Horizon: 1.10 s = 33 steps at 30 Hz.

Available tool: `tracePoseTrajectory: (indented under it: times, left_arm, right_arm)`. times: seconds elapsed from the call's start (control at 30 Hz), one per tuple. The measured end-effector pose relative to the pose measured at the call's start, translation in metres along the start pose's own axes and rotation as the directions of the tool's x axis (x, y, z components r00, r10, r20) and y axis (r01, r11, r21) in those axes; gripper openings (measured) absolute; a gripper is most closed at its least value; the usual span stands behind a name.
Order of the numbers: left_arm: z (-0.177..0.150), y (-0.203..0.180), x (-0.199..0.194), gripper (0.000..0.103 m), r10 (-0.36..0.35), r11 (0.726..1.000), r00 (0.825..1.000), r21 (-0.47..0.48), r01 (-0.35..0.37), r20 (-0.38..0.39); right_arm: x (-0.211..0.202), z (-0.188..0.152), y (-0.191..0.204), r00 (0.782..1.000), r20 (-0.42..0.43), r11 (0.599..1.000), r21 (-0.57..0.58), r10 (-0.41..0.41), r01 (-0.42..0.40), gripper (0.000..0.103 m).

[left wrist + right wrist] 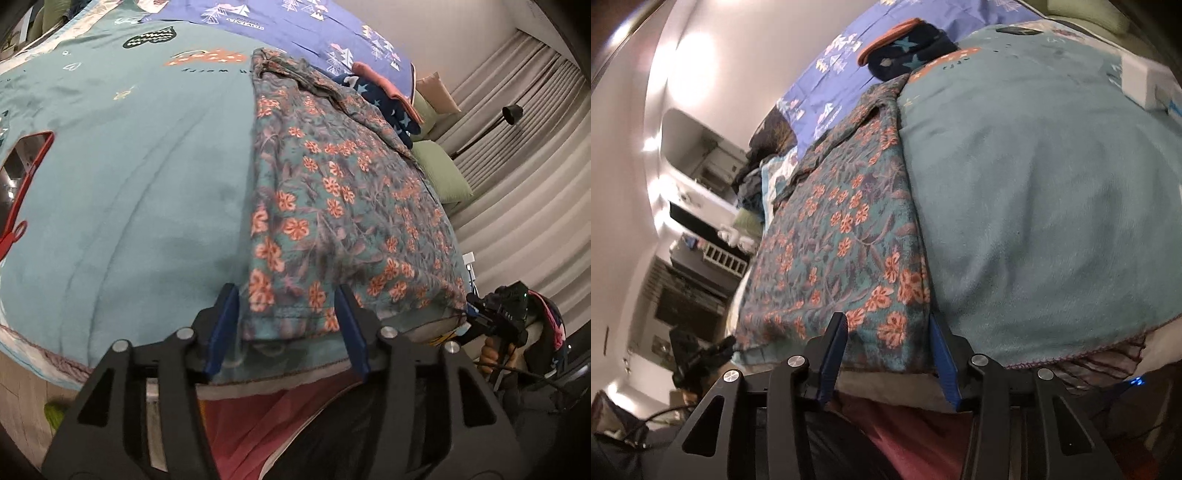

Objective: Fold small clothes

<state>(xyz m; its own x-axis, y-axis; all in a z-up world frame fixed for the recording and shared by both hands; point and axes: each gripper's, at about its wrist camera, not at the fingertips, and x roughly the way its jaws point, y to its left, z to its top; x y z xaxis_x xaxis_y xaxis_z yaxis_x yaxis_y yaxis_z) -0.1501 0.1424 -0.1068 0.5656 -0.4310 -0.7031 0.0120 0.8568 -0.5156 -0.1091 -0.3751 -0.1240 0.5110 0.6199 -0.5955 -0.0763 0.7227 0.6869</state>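
A floral garment (332, 206), teal with orange flowers, lies flat on a teal blanket (129, 184) on the bed. In the left wrist view my left gripper (286, 288) hovers at the garment's near hem, by its left corner. Its blue fingers (225, 325) stand apart with the hem between them, not pinched. In the right wrist view the same garment (842, 229) stretches away from my right gripper (886, 317). That gripper's jaws straddle the near right corner, open, with the cloth loose between them. A hand holds the other gripper (495, 317) at the garment's far near corner.
Folded clothes, navy with stars and an orange piece (388, 99), sit beyond the garment on a purple sheet (295, 22). A white box (1141, 85) lies on the blanket. Green cushions (443, 173) and curtains flank the bed. The bed's edge runs just below both grippers.
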Motion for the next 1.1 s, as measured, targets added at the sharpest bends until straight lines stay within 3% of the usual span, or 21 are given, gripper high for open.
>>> tracePoseTrajectory:
  times: [0.1, 0.2, 0.23, 0.27, 0.3, 0.5, 0.63, 0.83, 1.1]
  left_arm:
    - [0.003, -0.002, 0.007, 0.01, -0.04, 0.999, 0.999, -0.007, 0.04, -0.024]
    - [0.003, -0.002, 0.008, 0.01, -0.077, 0.997, 0.997, -0.032, 0.077, -0.026]
    - [0.003, -0.004, 0.005, 0.009, -0.07, 0.997, 0.997, -0.022, 0.07, -0.021]
    - [0.003, -0.005, 0.002, 0.009, -0.069, 0.997, 0.998, -0.015, 0.069, -0.013]
    - [0.004, -0.006, -0.003, 0.009, -0.076, 0.997, 0.997, -0.012, 0.076, -0.001]
    - [0.015, -0.008, -0.04, 0.009, -0.101, 0.995, 0.989, -0.006, 0.102, 0.112]
    - [0.016, -0.009, -0.036, 0.009, -0.096, 0.995, 0.99, -0.009, 0.097, 0.099]
    - [0.026, -0.011, -0.034, 0.009, -0.115, 0.993, 0.988, -0.018, 0.117, 0.105]
    - [0.07, -0.032, -0.05, 0.009, -0.164, 0.986, 0.96, 0.062, 0.154, 0.228]
  right_arm:
    - [0.006, -0.002, -0.001, 1.0, -0.005, 1.0, -0.004, 0.001, -0.001, 0.048]
    - [0.003, -0.004, -0.004, 0.999, -0.004, 0.997, 0.055, 0.046, -0.046, 0.043]
    - [0.001, -0.004, -0.007, 0.998, -0.01, 0.995, 0.082, 0.064, -0.063, 0.036]
    - [0.0, -0.004, -0.01, 0.997, -0.018, 0.992, 0.105, 0.077, -0.074, 0.014]
    - [-0.001, -0.004, -0.014, 0.996, -0.023, 0.988, 0.127, 0.088, -0.084, 0.009]
    - [-0.03, 0.005, -0.007, 0.972, 0.106, 0.967, 0.126, 0.208, -0.221, 0.008]
    - [-0.044, 0.01, 0.012, 0.982, 0.109, 0.986, 0.034, 0.157, -0.161, 0.008]
    - [-0.044, 0.019, 0.023, 0.976, 0.123, 0.984, -0.007, 0.178, -0.178, 0.008]
    - [-0.051, 0.06, 0.044, 0.943, 0.218, 0.968, -0.071, 0.251, -0.241, 0.008]
